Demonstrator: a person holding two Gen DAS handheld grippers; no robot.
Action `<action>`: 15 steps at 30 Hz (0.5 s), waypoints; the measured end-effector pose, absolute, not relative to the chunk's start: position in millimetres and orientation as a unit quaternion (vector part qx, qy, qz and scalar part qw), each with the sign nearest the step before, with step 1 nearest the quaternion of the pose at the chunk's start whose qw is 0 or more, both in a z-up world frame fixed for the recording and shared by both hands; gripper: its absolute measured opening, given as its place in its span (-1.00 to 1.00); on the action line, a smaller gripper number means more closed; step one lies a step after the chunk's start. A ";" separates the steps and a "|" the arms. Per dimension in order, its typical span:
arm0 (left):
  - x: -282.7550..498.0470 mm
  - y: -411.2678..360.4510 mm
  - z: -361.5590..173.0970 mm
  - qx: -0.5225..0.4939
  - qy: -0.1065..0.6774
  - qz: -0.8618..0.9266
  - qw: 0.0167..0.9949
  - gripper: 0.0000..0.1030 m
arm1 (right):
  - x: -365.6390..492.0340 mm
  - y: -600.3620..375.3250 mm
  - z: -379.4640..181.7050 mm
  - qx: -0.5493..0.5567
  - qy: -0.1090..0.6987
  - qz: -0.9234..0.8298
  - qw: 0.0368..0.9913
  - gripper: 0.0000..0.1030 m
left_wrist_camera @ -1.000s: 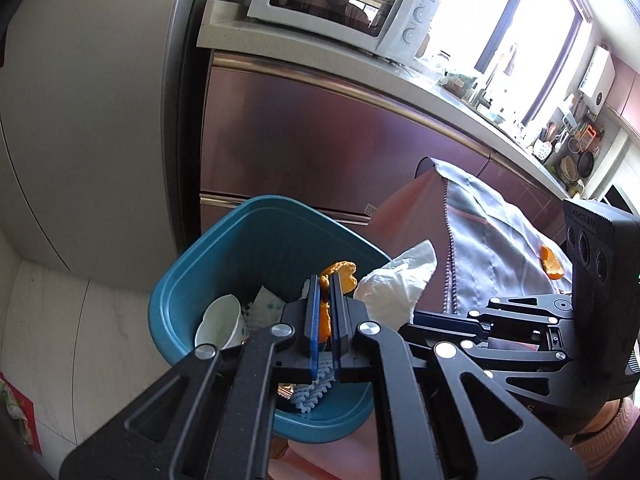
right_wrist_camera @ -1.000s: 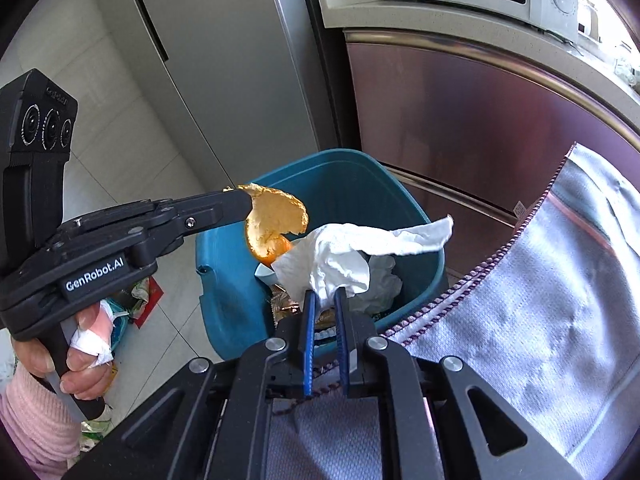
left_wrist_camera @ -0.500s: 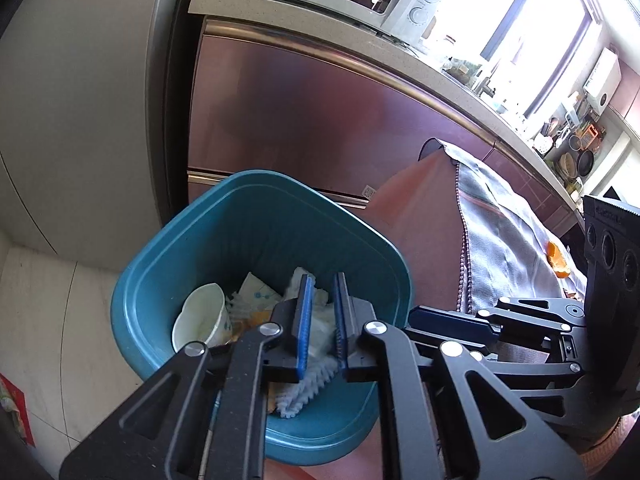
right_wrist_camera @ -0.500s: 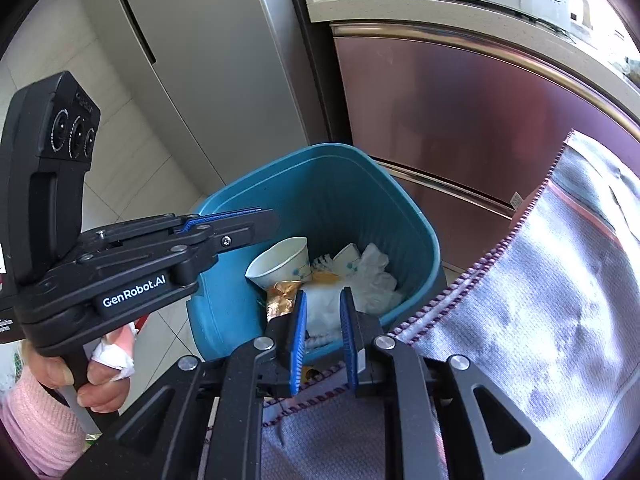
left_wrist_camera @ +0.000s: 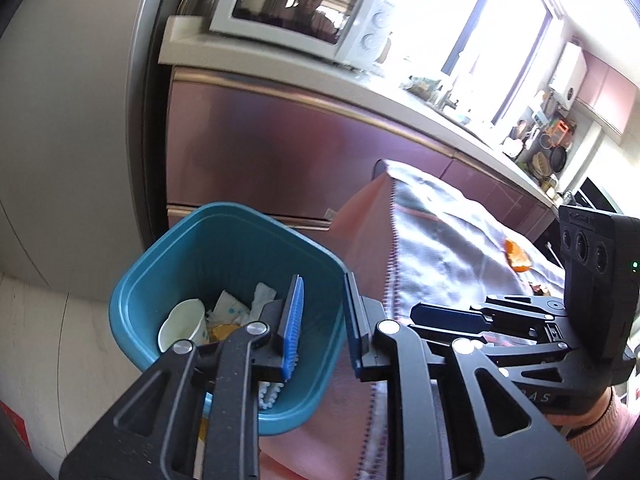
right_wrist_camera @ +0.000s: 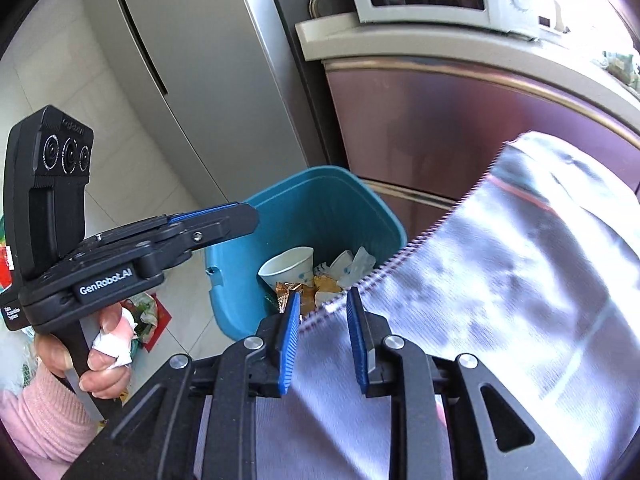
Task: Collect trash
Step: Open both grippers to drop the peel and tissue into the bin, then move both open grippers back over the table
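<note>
A teal trash bin (left_wrist_camera: 224,236) stands on the floor beside the table corner; it also shows in the right wrist view (right_wrist_camera: 320,196). Inside lie a white paper cup (left_wrist_camera: 182,326) (right_wrist_camera: 290,266), crumpled tissues (right_wrist_camera: 352,264) and orange peel pieces (right_wrist_camera: 320,286). My left gripper (left_wrist_camera: 322,320) is open and empty above the bin's right rim. My right gripper (right_wrist_camera: 322,328) is open and empty over the table edge, just right of the bin. One orange peel piece (left_wrist_camera: 516,256) lies on the grey tablecloth (left_wrist_camera: 452,240).
A maroon kitchen cabinet (left_wrist_camera: 280,152) with a white microwave (left_wrist_camera: 296,12) on its counter stands behind the bin. A grey fridge (right_wrist_camera: 192,72) is to the left. A red packet (right_wrist_camera: 150,316) lies on the tiled floor.
Both grippers opened: the left dropped the orange peel and the right dropped the white tissue into the bin. Both grippers then pulled back and up, jaws spreading wider.
</note>
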State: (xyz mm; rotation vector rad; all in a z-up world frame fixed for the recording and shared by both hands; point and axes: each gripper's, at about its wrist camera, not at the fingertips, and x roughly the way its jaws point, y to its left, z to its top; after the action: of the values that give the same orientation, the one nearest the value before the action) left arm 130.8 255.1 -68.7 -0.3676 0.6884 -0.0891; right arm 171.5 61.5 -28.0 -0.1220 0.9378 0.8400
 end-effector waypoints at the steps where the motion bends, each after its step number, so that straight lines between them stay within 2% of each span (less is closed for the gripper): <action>1: 128.0 249.6 -64.1 -0.174 0.330 -0.049 0.927 -0.55 | 168.5 54.7 -24.4 -0.053 0.433 0.391 0.810 -0.55; 13: 109.6 161.3 -29.9 -0.121 0.296 -0.126 0.939 -0.26 | 136.8 -39.8 4.1 0.013 0.391 0.349 0.852 -0.38; 15: 109.7 143.5 -28.4 -0.112 0.297 -0.138 0.938 -0.21 | 133.6 -57.0 2.8 0.025 0.392 0.337 0.856 -0.26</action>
State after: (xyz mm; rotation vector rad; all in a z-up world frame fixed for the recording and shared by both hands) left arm 109.7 143.5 -28.4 -0.2288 0.6059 -0.2825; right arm 133.6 -57.0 2.8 0.0523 0.8243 0.7084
